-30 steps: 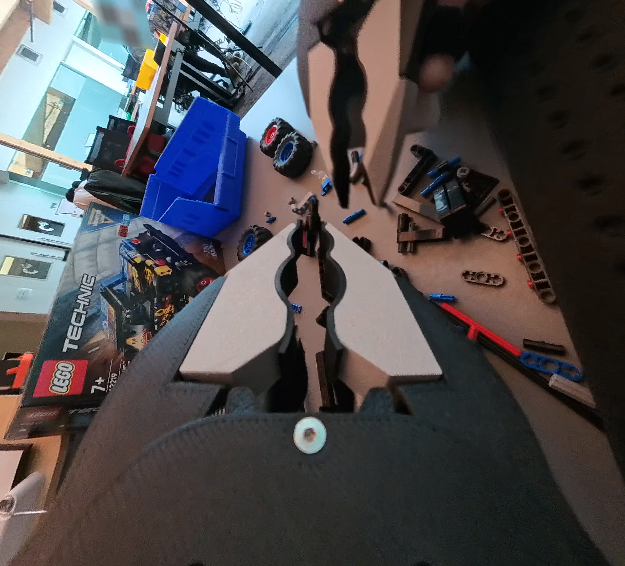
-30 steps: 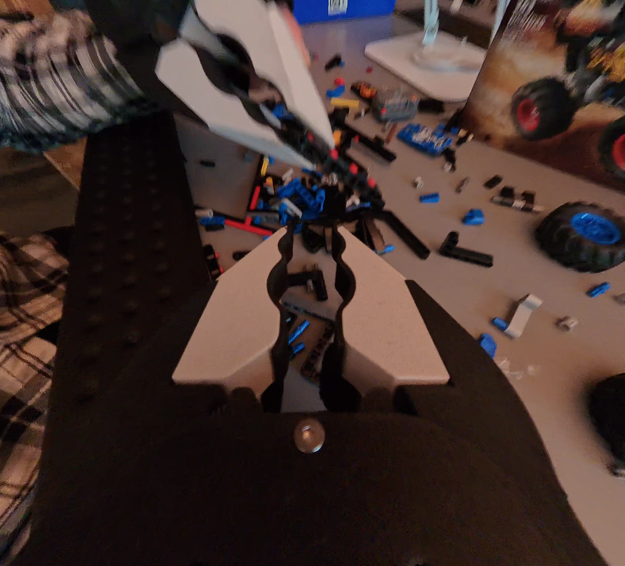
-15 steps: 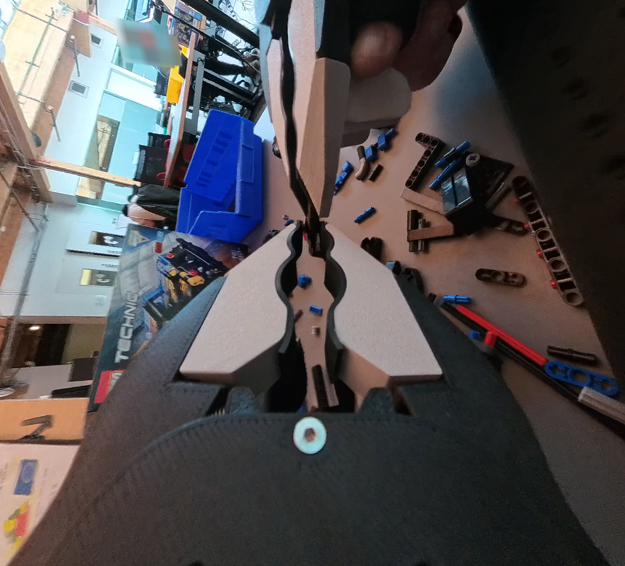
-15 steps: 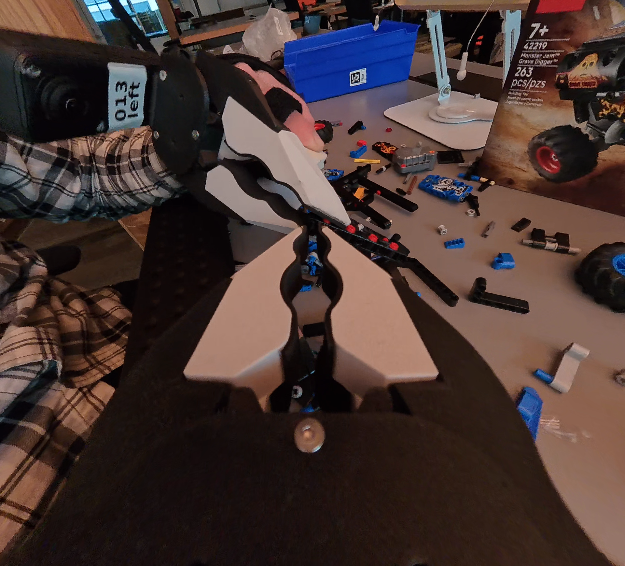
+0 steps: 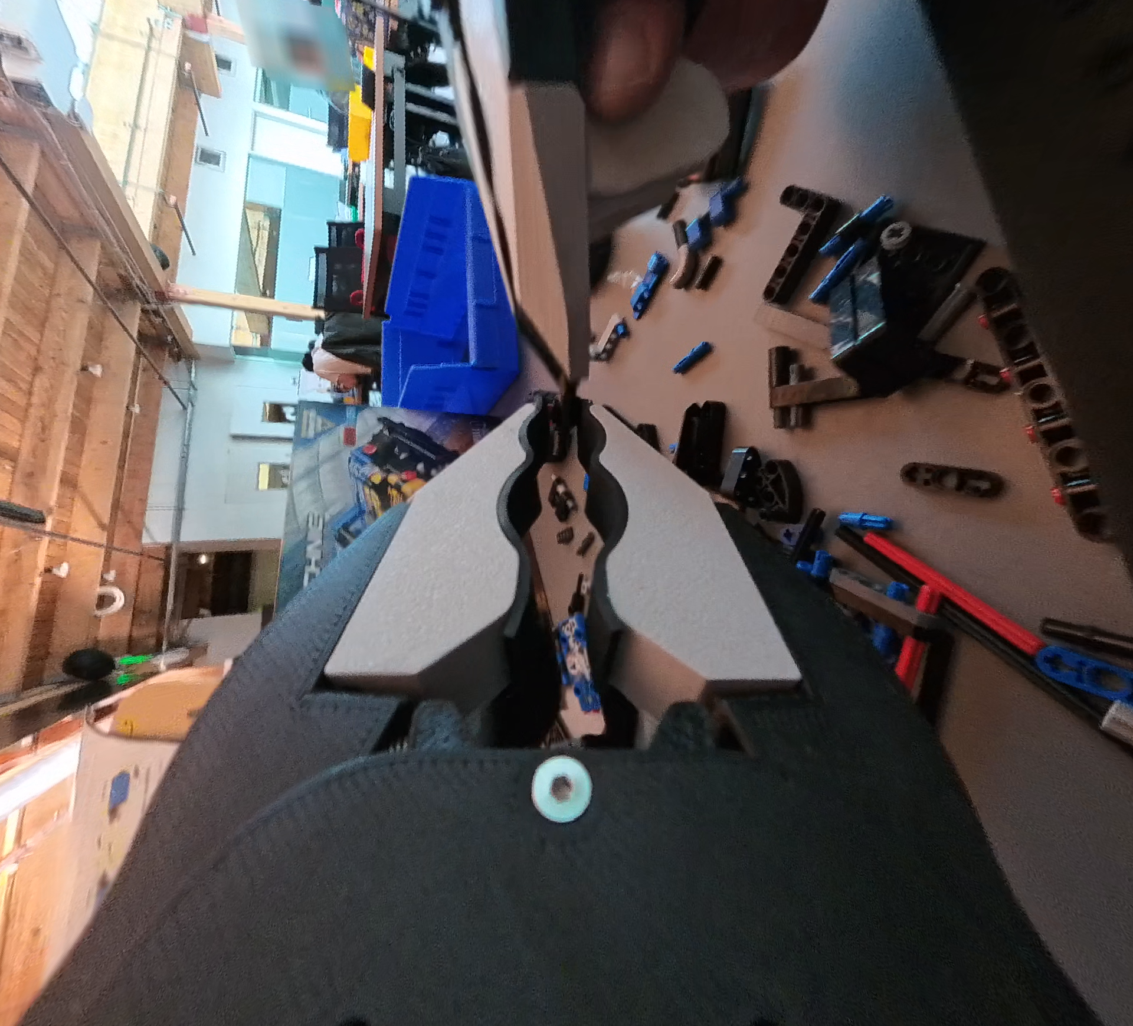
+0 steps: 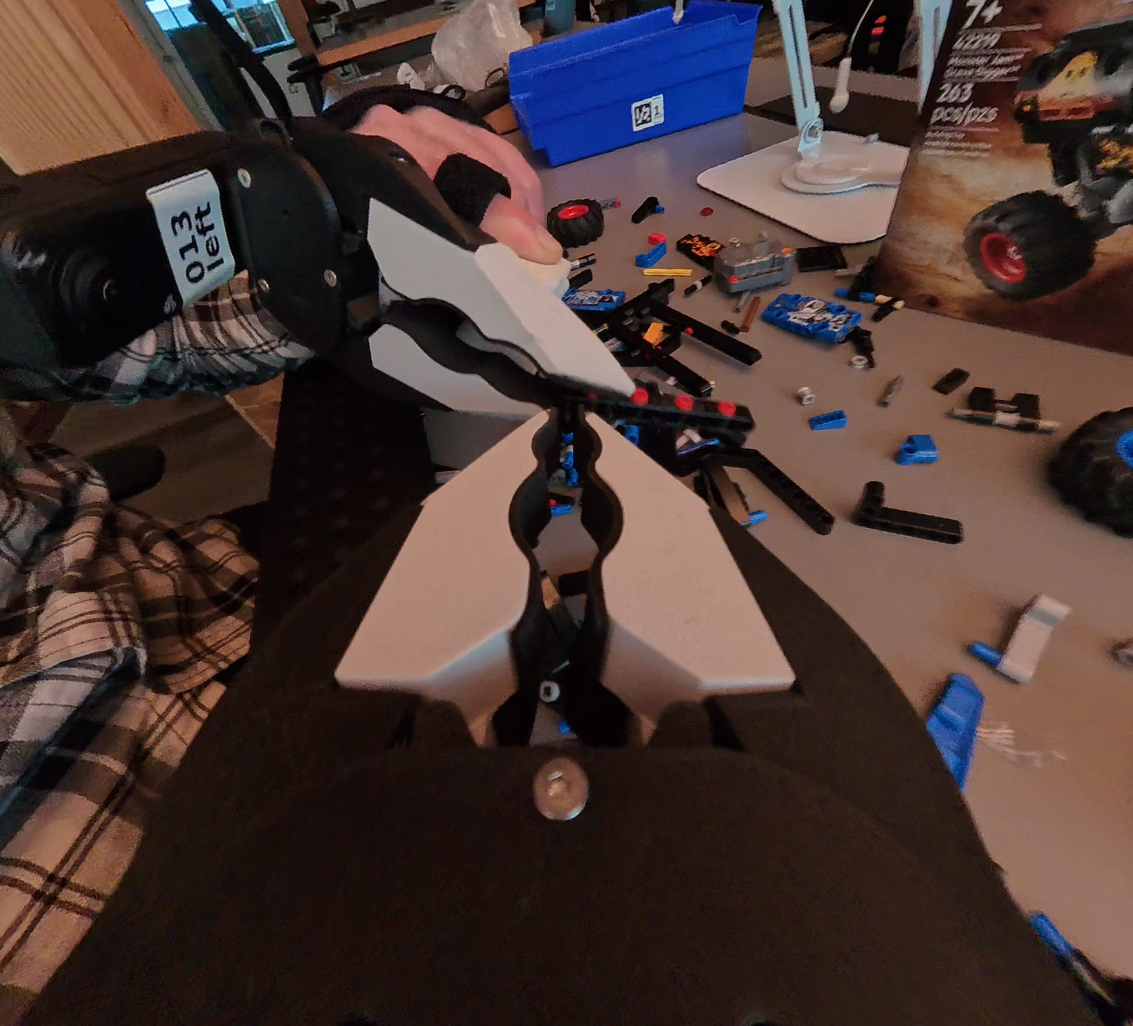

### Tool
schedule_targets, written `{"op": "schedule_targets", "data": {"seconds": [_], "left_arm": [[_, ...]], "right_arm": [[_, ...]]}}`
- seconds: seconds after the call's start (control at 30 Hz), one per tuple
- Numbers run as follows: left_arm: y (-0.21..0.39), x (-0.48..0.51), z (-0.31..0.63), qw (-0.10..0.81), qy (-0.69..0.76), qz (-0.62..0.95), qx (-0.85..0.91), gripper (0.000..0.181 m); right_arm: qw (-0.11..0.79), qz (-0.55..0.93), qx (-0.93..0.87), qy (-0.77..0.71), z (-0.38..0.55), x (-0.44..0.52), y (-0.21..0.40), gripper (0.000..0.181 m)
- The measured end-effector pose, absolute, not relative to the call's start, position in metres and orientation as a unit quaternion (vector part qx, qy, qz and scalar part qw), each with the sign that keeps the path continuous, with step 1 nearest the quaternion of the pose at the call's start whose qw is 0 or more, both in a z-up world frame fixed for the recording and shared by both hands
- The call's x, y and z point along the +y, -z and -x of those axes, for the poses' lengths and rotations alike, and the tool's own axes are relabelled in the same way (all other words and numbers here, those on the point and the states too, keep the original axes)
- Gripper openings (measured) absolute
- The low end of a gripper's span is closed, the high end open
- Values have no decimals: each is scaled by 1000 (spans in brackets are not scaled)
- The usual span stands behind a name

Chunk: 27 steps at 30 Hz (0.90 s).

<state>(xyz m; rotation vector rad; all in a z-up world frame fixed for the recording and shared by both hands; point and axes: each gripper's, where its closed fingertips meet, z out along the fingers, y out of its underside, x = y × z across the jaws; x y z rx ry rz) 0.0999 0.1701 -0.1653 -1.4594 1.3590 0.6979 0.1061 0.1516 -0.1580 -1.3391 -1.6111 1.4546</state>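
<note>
1. Left gripper (image 6: 555,383) clenching on one end of a black beam (image 6: 674,408), long, thin, studded with red pins, hanging above the grey desk (image 6: 889,585)
2. Right gripper (image 6: 567,423) pinching narrowly at that same end, jaws nearly meeting
3. Having drawn closer since a second ago, tips now touching; blur gone

A grey table (image 6: 919,567) bears scattered toy-brick parts (image 6: 809,316), a blue bin (image 6: 631,76) and a printed box (image 6: 1030,138).

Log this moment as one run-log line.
left gripper: shut on black beam with red pins | right gripper: shut on same beam | above table
</note>
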Motion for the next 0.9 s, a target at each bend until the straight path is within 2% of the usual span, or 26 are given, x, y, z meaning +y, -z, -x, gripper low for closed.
{"op": "schedule_targets", "data": {"seconds": [0.07,0.1,0.33,0.37,0.4,0.47,0.5,0.57,0.6,0.67,0.77,0.9], "left_arm": [[165,165,-83,483,-283,612,558,7],[158,162,-81,507,-254,622,539,7],[166,174,-58,496,-193,679,506,8],[163,172,-61,514,-144,688,493,8],[161,169,-63,521,-106,696,483,8],[159,171,-56,522,-103,701,474,8],[161,172,-52,518,-99,708,470,8],[169,171,-49,504,-72,726,463,8],[172,171,-47,499,-67,731,461,8],[176,170,-45,488,-39,746,451,7],[185,171,-31,464,-35,767,442,8],[196,172,-20,445,-3,796,411,10]], "right_arm": [[323,512,-572,-554,-117,175,146,0],[330,517,-551,-566,-127,190,140,1],[267,525,-652,-477,-125,172,193,3],[272,526,-659,-463,-122,173,199,9],[275,531,-671,-438,-120,174,207,26],[267,535,-692,-404,-118,173,220,35],[268,535,-695,-399,-118,174,222,32],[276,524,-695,-408,-119,175,217,3],[282,521,-694,-410,-119,176,213,0],[296,524,-689,-403,-120,184,207,2],[307,538,-692,-371,-119,195,206,20],[305,530,-725,-316,-107,193,213,25]]}}
